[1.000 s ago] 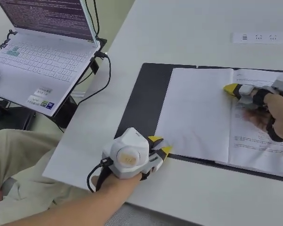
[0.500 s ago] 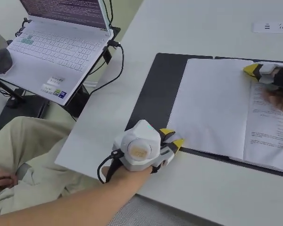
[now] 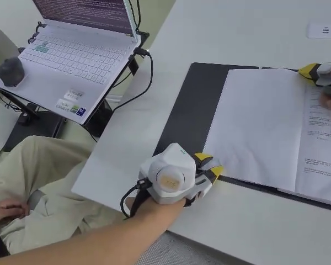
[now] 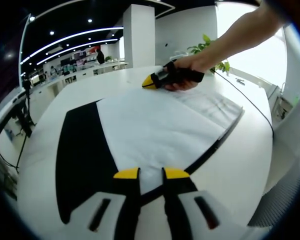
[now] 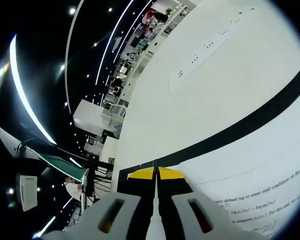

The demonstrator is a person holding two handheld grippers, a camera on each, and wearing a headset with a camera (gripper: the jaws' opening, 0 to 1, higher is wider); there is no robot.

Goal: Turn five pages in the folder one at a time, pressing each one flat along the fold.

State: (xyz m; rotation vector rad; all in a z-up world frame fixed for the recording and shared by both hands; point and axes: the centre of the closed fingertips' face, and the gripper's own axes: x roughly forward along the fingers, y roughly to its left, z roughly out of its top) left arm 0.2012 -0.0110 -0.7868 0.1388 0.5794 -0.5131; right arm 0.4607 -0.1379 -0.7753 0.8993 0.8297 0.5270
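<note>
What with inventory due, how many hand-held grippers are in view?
2: white, yellow-tipped left hand-held gripper at black folder's near edge; right hand-held gripper at printed page's top.

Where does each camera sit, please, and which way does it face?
Head view: on the headset, looking down at the folder; a forearm and the left gripper show.
Left gripper view: at the folder's near edge, looking across the blank page to the right gripper; own fingers below.
Right gripper view: at the fold's far end, facing the power strip; own fingers shut.
Shared: head and left gripper views both show the blank page.
</note>
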